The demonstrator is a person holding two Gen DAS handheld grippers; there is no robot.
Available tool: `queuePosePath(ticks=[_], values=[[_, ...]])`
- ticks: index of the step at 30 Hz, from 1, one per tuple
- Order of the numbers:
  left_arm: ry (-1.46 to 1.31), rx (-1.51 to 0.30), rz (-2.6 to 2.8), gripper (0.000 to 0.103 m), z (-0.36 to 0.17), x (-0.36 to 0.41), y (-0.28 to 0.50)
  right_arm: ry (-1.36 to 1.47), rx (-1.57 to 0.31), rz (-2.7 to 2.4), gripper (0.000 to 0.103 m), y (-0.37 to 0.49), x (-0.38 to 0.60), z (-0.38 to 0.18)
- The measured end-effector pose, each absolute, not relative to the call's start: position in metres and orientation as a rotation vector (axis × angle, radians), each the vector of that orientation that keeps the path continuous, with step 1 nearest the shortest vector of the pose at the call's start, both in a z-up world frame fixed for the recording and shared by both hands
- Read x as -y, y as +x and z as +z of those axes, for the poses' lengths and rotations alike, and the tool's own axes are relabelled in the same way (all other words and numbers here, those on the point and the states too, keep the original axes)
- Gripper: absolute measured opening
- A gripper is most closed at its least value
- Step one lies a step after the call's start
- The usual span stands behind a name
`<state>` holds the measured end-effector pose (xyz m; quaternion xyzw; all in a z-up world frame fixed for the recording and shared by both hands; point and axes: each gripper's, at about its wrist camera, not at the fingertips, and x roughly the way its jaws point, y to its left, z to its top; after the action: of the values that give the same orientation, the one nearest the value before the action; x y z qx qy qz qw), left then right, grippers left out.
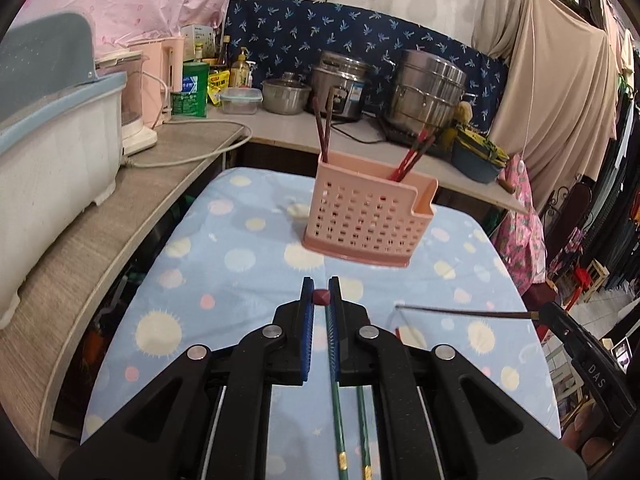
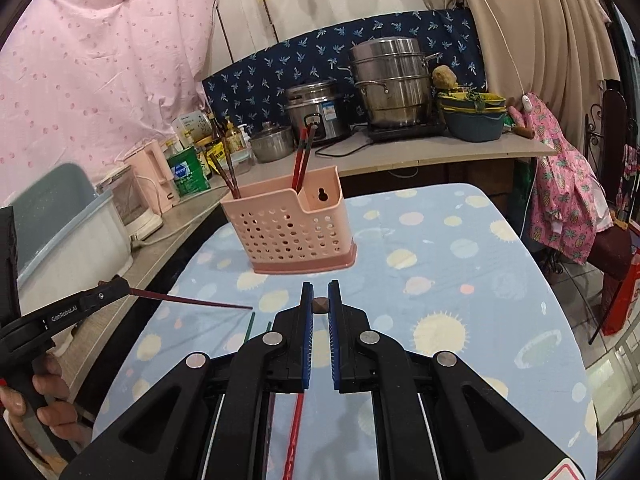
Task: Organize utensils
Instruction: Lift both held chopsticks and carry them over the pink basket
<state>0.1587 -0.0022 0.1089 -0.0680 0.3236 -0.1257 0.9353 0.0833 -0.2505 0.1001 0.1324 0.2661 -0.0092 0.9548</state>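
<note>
A pink perforated utensil holder (image 1: 368, 216) (image 2: 292, 228) stands on the blue spotted table (image 1: 224, 280) and holds dark and red chopsticks (image 1: 325, 128) (image 2: 301, 160). My left gripper (image 1: 321, 284) (image 2: 120, 286) is shut on a dark red chopstick (image 1: 321, 297) (image 2: 192, 300), above the table in front of the holder. My right gripper (image 2: 320, 288) (image 1: 538, 314) is shut on a brown chopstick (image 2: 320, 306) (image 1: 460, 312). Two green chopsticks (image 1: 336, 400) (image 2: 250, 326) lie on the cloth beneath the left gripper. A red chopstick (image 2: 294, 440) lies beneath the right one.
A grey-and-white dish rack (image 1: 52, 136), a pink kettle (image 1: 160, 76) and bottles stand on the counter to the left. Steel pots (image 2: 392, 80) and a rice cooker (image 2: 316, 110) sit on the counter behind the table. A hand (image 2: 44, 412) grips the left handle.
</note>
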Motion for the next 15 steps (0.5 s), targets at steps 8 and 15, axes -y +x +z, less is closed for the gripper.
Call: queuePosePath(ticks=[8, 15], values=[[-0.142, -0.606, -0.259, 0.007, 0.140, 0.012, 0.185, 0.306, -0.482, -0.017, 0.007, 0.106, 0.263, 0.126], [-0.150, -0.546, -0.267, 0.007, 0.175, 0.020, 0.210, 0.304, -0.421, -0.007, 0.007, 0.130, 0.270, 0.156]])
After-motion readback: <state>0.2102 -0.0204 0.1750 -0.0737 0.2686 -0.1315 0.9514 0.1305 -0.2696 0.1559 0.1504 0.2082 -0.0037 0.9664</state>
